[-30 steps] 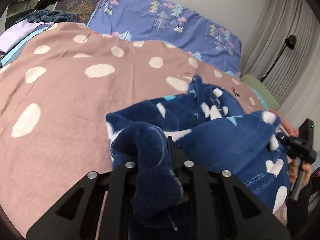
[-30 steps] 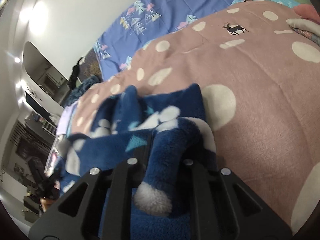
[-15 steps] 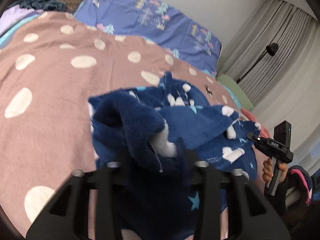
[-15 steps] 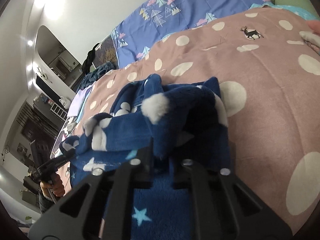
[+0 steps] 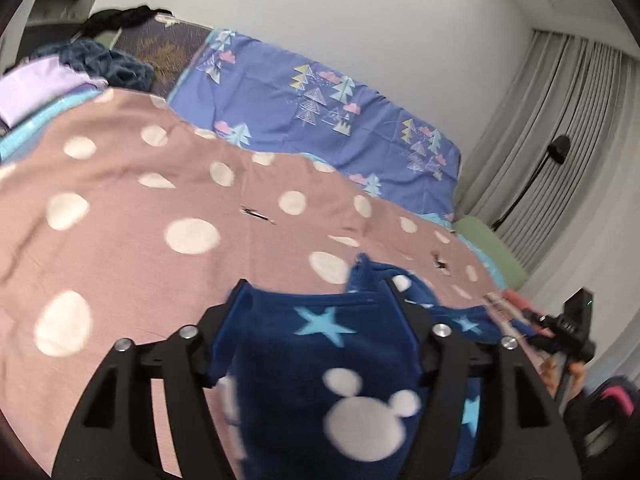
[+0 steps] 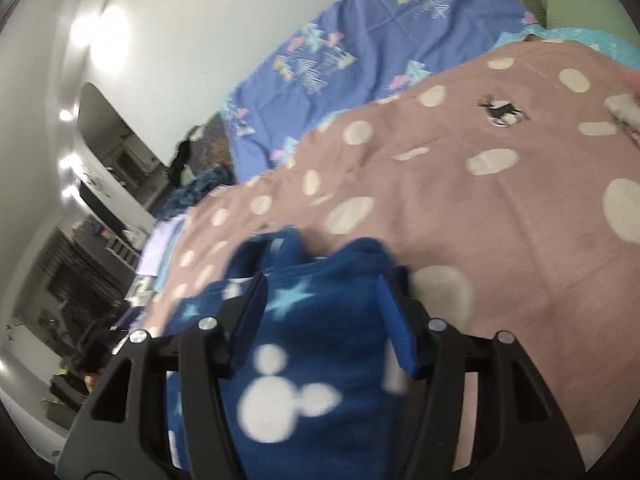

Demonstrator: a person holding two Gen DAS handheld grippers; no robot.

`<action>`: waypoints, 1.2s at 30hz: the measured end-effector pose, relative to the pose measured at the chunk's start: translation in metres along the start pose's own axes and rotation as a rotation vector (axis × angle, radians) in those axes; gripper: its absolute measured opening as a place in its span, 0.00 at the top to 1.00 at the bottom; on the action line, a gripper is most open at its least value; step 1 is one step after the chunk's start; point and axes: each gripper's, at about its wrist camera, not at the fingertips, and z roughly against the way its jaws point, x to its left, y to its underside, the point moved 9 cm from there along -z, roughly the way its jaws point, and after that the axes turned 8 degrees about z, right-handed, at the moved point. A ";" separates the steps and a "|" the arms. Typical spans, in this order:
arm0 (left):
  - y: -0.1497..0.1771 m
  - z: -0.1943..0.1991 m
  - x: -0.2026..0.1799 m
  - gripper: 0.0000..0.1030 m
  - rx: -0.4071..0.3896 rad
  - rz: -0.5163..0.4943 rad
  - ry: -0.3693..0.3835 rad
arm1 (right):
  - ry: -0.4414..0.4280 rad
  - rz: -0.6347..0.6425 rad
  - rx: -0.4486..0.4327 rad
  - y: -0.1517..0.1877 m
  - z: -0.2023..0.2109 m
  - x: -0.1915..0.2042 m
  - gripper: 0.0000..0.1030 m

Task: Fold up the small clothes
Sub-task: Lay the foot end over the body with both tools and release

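A navy fleece garment (image 5: 320, 364) with light-blue stars and white mouse-head shapes lies folded on the pink-brown dotted bedspread (image 5: 120, 200). My left gripper (image 5: 314, 292) hovers just over its left part. Its jaws are opening, the fabric shows between the fingers, and the pads do not press on it. In the right wrist view the same garment (image 6: 312, 360) fills the space under my right gripper (image 6: 324, 288), whose jaws are also opening and clear of the cloth. The right gripper (image 5: 568, 332), held by a hand, shows at the right edge of the left wrist view.
A blue sheet with tree prints (image 5: 300, 100) covers the far side of the bed. A pile of clothes (image 5: 100, 64) sits at the far left corner. Grey curtains (image 5: 568, 120), a black floor lamp (image 5: 558, 150) and a green cushion (image 5: 490, 248) stand on the right.
Both grippers were shut on bunched folds of the fleece; now both have let go, spread their jaws and risen. The garment lies flatter beneath them.
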 end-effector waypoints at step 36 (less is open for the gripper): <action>0.025 -0.045 0.011 0.64 0.148 -0.227 -0.258 | 0.107 0.167 0.030 0.011 -0.004 0.010 0.76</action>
